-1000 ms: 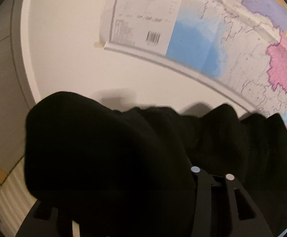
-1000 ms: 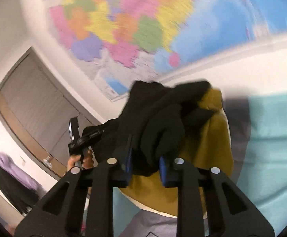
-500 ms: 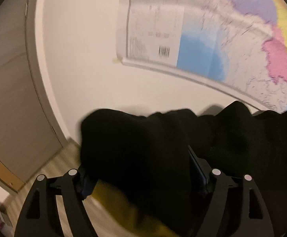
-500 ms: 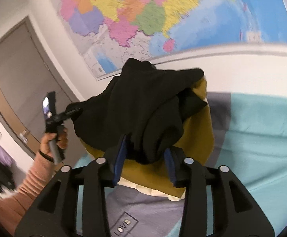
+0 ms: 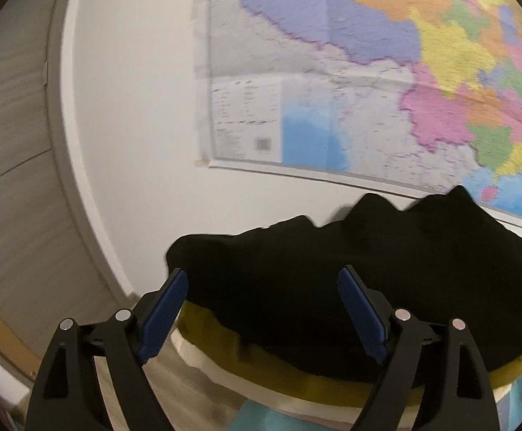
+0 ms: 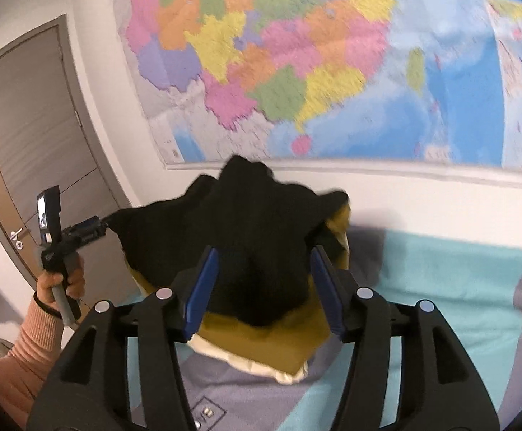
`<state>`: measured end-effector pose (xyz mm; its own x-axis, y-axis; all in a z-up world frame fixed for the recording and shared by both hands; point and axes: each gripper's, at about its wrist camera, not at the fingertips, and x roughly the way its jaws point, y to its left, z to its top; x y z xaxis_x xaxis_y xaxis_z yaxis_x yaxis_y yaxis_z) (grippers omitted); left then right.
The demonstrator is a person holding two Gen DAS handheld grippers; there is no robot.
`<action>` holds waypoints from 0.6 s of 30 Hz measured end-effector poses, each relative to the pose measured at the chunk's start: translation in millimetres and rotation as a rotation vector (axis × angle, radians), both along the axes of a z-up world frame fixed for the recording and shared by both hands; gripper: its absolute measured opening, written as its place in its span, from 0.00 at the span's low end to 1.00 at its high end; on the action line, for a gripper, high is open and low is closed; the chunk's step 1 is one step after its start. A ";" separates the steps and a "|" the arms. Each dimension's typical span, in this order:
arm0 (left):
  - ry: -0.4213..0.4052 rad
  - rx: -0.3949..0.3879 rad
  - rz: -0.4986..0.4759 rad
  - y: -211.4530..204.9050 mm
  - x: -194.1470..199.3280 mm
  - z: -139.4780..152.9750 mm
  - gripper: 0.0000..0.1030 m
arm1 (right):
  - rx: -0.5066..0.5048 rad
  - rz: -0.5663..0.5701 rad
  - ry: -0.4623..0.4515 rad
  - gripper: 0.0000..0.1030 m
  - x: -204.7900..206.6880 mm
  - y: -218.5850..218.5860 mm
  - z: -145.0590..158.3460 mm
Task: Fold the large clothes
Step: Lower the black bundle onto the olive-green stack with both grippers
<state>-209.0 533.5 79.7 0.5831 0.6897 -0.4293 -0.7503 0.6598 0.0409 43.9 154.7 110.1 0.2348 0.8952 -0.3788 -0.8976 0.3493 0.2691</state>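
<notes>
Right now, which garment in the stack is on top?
The black garment. It lies crumpled over the mustard-yellow one, which shows only as an edge beneath it; a cream layer peeks out at the bottom.

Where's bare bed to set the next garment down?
Free: the bedspread right of the stack, up to the wall. Crowded: the black garment on the mustard one, both grippers opening around it.

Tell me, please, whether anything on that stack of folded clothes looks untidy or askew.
The black garment on top sits bunched and peaked rather than flat, overhanging the mustard layer and cream layer beneath. Both tools are opening around it.
</notes>
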 end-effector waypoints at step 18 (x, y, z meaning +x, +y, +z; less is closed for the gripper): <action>0.104 -0.111 -0.031 22.4 58.1 -40.8 0.94 | -0.228 0.062 0.152 0.49 40.4 110.4 -38.6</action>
<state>-150.9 555.9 38.9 0.5514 0.6173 -0.5612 -0.7253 0.6871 0.0432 84.3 265.1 71.5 0.1068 0.7935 -0.5991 -0.8745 0.3617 0.3232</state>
